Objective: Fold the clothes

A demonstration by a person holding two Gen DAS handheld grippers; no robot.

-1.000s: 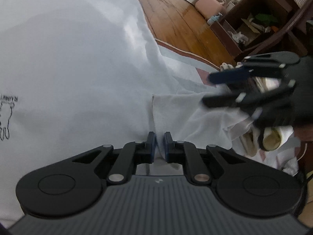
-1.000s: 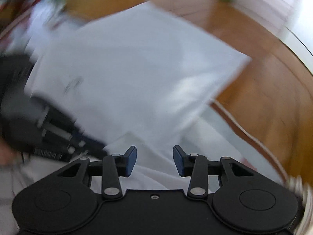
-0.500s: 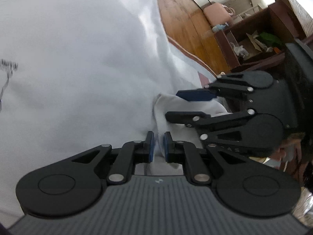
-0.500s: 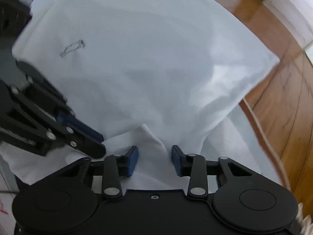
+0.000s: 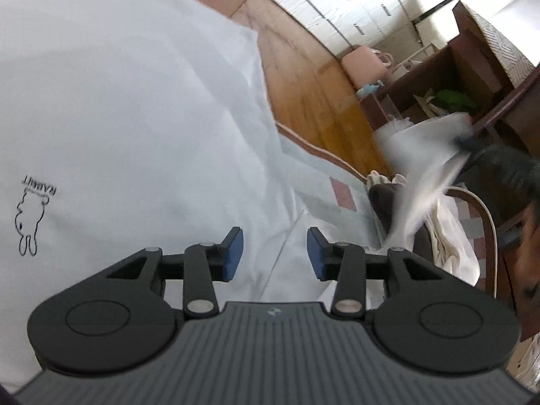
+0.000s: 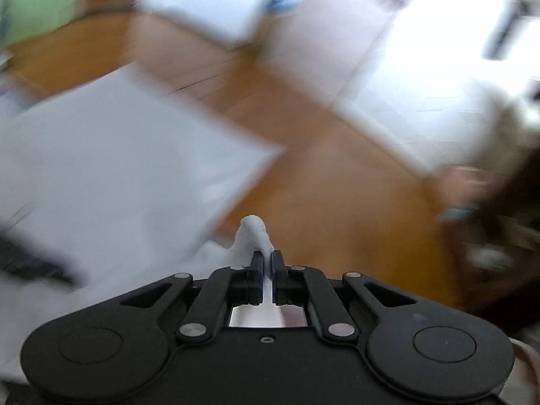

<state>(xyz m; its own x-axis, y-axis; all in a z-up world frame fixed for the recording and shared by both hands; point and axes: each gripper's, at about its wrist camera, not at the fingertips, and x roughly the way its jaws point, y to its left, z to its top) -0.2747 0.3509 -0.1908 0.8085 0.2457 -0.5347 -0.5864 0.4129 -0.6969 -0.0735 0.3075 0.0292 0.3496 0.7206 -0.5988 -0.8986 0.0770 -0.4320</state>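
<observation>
White T-shirt (image 5: 128, 128) spread flat on wood floor (image 5: 314, 101), small rabbit print (image 5: 32, 216) near its edge. Left gripper (image 5: 274, 249) over shirt's side seam, jaws opening, pads clear of cloth. Right gripper (image 6: 267, 263) clamped on sleeve (image 6: 251, 236), lifted off floor; that view blurred.

One white T-shirt (image 5: 128, 128) spread on the floor (image 5: 314, 94), one rabbit print (image 5: 32, 216) near its left edge. Two grippers: left gripper (image 5: 275, 248), right gripper (image 6: 266, 263). One pink container (image 5: 362, 65) by the wall. One dark wooden shelf unit (image 5: 472, 77) at right. One white cable (image 5: 486, 222).
</observation>
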